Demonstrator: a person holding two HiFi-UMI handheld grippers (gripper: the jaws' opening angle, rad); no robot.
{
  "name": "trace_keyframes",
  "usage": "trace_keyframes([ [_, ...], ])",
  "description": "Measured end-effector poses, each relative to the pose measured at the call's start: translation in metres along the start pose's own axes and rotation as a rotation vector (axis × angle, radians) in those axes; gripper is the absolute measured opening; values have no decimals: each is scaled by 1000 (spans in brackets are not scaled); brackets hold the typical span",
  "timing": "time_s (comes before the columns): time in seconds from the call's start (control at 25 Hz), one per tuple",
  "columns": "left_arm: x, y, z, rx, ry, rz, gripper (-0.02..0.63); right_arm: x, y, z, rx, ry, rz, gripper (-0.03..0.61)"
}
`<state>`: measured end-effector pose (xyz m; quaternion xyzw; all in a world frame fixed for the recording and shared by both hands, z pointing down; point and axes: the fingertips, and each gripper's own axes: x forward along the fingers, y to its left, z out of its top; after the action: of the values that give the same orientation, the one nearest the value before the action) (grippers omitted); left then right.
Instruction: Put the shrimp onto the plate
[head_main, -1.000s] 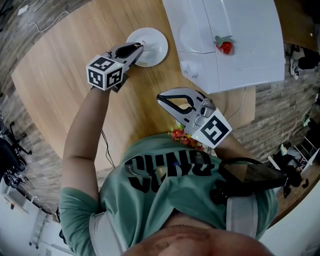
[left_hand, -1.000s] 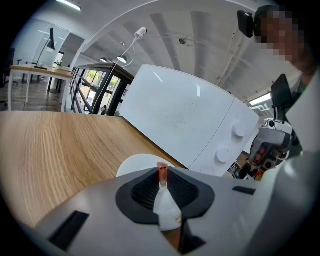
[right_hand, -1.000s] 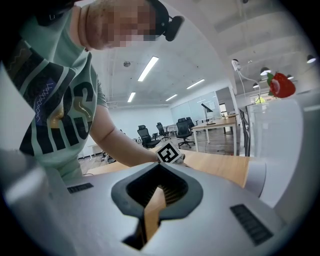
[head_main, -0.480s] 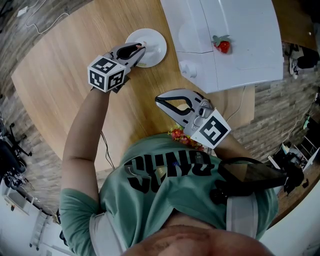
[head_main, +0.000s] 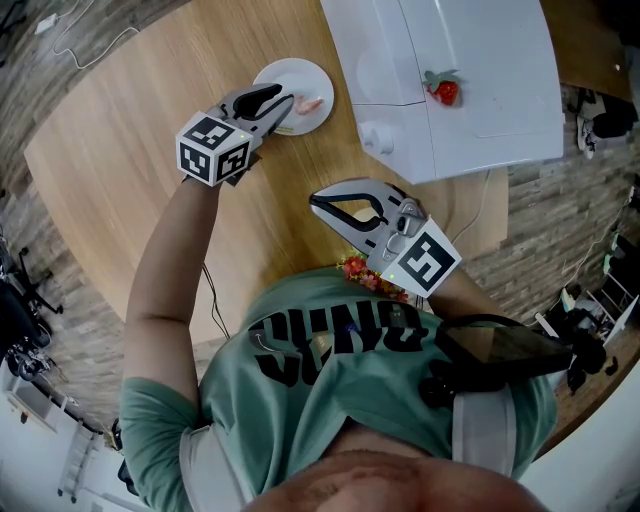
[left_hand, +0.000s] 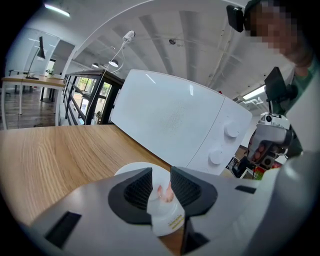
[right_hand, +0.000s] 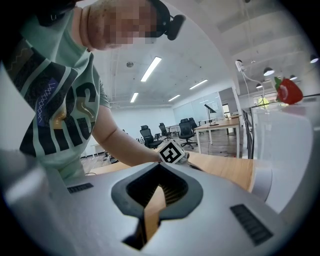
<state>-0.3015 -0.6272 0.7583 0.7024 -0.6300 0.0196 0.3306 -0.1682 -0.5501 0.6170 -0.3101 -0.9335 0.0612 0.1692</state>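
Note:
The pink shrimp (head_main: 310, 104) lies on the small white plate (head_main: 300, 75) at the far side of the wooden table (head_main: 130, 150). My left gripper (head_main: 283, 101) hovers at the plate's near rim, open, its tips just short of the shrimp. In the left gripper view the shrimp (left_hand: 165, 194) shows through the gap of that gripper (left_hand: 160, 181), resting on the plate (left_hand: 167, 225) and touching neither pad. My right gripper (head_main: 317, 200) hangs above the table's near part, shut on nothing. In the right gripper view its jaws (right_hand: 147, 225) meet with only wood behind them.
A big white appliance (head_main: 460, 80) stands right of the plate, with a strawberry (head_main: 447, 92) on top, seen too as a strawberry (right_hand: 288, 91) in the right gripper view. A red flowery thing (head_main: 365, 272) sits by my chest. Floor lies past the table's left edge.
The left gripper has opened and drawn back a little from over the plate. The shrimp, hidden at its tips before, now lies free on the plate. The right gripper has stayed still.

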Motion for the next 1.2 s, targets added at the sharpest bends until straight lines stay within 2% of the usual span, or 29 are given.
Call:
trace_keyframes([
  [0.44, -18, -7, 13, 20, -41, 17, 94, 3, 8, 11, -31, -7, 5, 6],
  [0.84, -72, -30, 40, 18, -153, 12, 91, 10, 19, 42, -26, -65, -9, 6],
  [1.04, -114, -45, 54, 5, -230, 18, 12, 12, 33, 62, -71, -69, -5, 6],
  [1.2, -152, -63, 55, 7, -273, 34, 6, 14, 53, 78, -87, -89, -5, 6],
])
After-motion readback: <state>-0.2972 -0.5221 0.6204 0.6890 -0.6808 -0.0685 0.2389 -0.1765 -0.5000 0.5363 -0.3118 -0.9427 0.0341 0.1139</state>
